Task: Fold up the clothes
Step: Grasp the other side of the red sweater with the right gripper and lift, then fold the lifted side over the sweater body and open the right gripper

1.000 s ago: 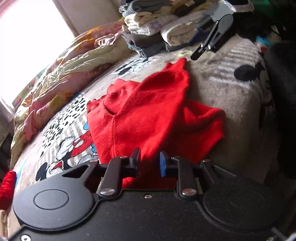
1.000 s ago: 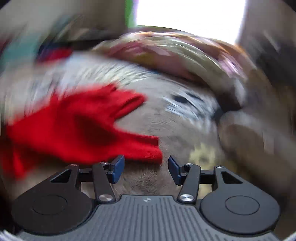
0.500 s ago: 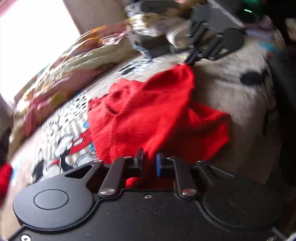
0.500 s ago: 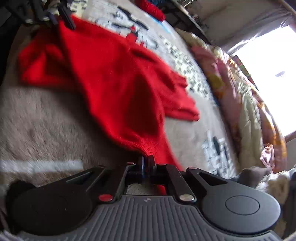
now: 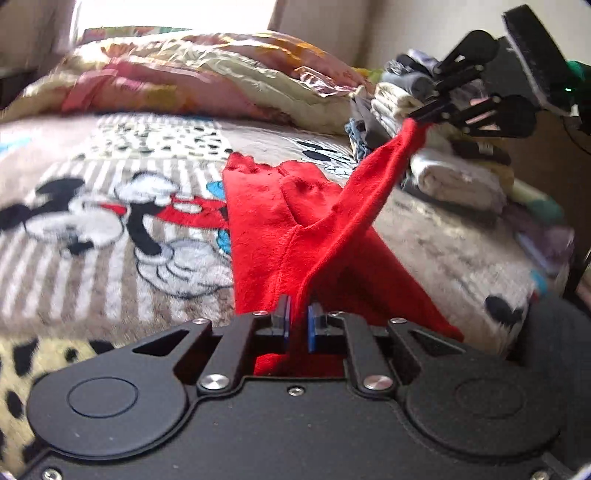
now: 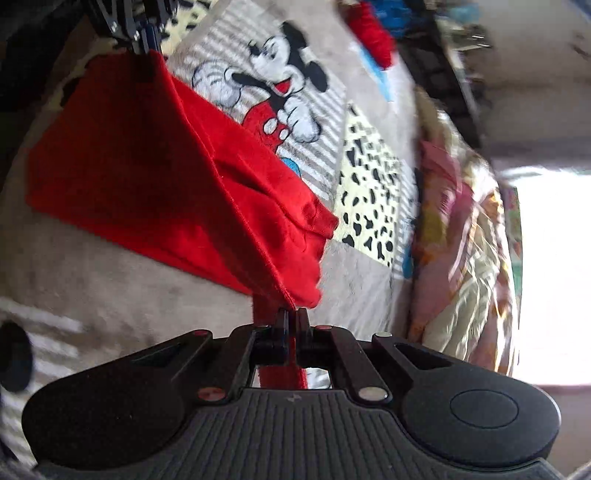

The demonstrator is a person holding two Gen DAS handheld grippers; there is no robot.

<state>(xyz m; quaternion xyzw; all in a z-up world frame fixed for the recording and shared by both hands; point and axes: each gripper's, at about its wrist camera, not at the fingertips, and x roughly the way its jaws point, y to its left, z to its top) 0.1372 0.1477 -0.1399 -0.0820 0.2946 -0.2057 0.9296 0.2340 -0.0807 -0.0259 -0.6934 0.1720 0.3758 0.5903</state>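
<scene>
A red garment (image 5: pixel 280 221) is stretched above a Mickey Mouse blanket (image 5: pixel 110 221) on a bed. My left gripper (image 5: pixel 298 317) is shut on one edge of it. My right gripper (image 6: pixel 292 321) is shut on another edge of the red garment (image 6: pixel 155 173), lifting it. The right gripper shows in the left wrist view (image 5: pixel 417 117) at the upper right, holding the cloth's raised tip. The left gripper shows in the right wrist view (image 6: pixel 146 46) at the top left, clamped on the far corner. The cloth hangs taut between them, its lower part resting on the blanket.
A crumpled floral quilt (image 5: pixel 192 77) lies along the far side of the bed. A stack of folded clothes (image 5: pixel 436 147) sits at the right. Another red item (image 6: pixel 371 31) lies at the blanket's far end. A bright window is behind the quilt.
The right gripper reached the garment's tip and shut on it, then lifted it. The left gripper closed on the near edge. Both have raised the cloth, pulling it taut.
</scene>
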